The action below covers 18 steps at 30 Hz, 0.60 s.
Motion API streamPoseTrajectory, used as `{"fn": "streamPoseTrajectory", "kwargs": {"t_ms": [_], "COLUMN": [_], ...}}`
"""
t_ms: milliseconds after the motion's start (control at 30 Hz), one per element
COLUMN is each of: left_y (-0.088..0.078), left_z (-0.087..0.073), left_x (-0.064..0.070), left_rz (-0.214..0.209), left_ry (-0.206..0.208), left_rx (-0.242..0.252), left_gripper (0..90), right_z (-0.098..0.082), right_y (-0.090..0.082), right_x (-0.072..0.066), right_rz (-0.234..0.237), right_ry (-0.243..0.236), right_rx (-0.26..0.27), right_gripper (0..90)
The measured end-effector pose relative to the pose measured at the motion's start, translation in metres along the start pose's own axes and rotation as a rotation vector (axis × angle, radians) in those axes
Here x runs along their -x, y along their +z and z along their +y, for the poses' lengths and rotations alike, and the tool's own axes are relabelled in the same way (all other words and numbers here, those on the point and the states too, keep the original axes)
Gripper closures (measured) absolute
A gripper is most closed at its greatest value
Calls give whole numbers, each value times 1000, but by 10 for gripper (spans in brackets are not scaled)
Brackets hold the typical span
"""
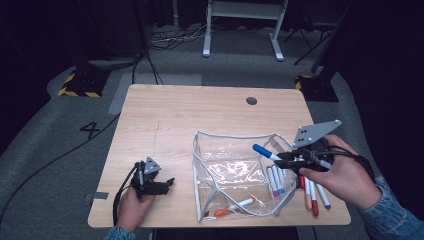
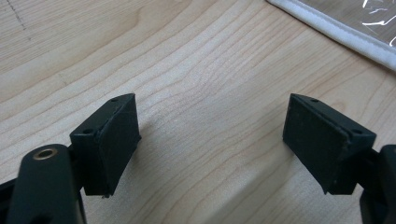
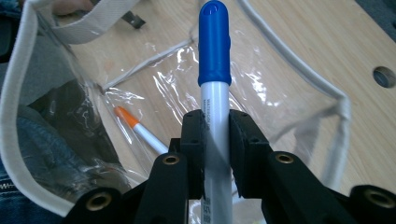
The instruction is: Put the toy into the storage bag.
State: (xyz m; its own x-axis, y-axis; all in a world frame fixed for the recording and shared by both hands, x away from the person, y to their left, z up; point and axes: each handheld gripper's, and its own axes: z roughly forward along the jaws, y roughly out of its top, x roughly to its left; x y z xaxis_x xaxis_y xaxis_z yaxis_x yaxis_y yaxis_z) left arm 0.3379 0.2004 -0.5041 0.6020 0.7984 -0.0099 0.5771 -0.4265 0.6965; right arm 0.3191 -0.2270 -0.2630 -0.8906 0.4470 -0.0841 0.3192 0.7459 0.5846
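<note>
A clear plastic pouch (image 1: pixel 235 170) with white edging lies open on the wooden table (image 1: pixel 200 110). My right gripper (image 1: pixel 286 159) is shut on a blue-capped marker (image 1: pixel 264 152), which it holds over the pouch's right side with the cap toward the left. Between its pads, the marker's white barrel (image 3: pixel 215 135) is clamped, the blue cap (image 3: pixel 214 42) sticking out beyond them. An orange-capped marker (image 3: pixel 135 127) lies inside the pouch. My left gripper (image 1: pixel 167 184) rests low on the table left of the pouch, jaws open, bare wood between its pads (image 2: pixel 112 144).
Several more markers (image 1: pixel 312 192) lie on the table at the pouch's right edge, under my right hand. A round cable hole (image 1: pixel 251 100) sits near the table's far edge. The pouch's white rim (image 2: pixel 355 39) lies just beyond my left gripper.
</note>
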Motion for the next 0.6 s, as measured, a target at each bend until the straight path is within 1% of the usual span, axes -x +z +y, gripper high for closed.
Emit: {"fn": "streamPoseTrajectory", "kwargs": {"t_ms": [200,267,333,600], "left_y": [0,1,1,1], "left_z": [1,1,1,1], "left_x": [0,0,0,0], "left_rz": [-1,-2,-1,-1], "left_ry": [1,-10,-6,-6], "left_rx": [-3,3,2,2], "left_gripper": [188,187,187,187], "right_z": [16,20,24,39], "right_y": [16,22,28,53], "right_x": [-10,-13,-17,-28], "right_rz": [44,56,76,125], "right_ry": [-50,-65,-78,-116], "right_rx": [-22,-36,-51,-126], "right_gripper": [769,769,769,769]}}
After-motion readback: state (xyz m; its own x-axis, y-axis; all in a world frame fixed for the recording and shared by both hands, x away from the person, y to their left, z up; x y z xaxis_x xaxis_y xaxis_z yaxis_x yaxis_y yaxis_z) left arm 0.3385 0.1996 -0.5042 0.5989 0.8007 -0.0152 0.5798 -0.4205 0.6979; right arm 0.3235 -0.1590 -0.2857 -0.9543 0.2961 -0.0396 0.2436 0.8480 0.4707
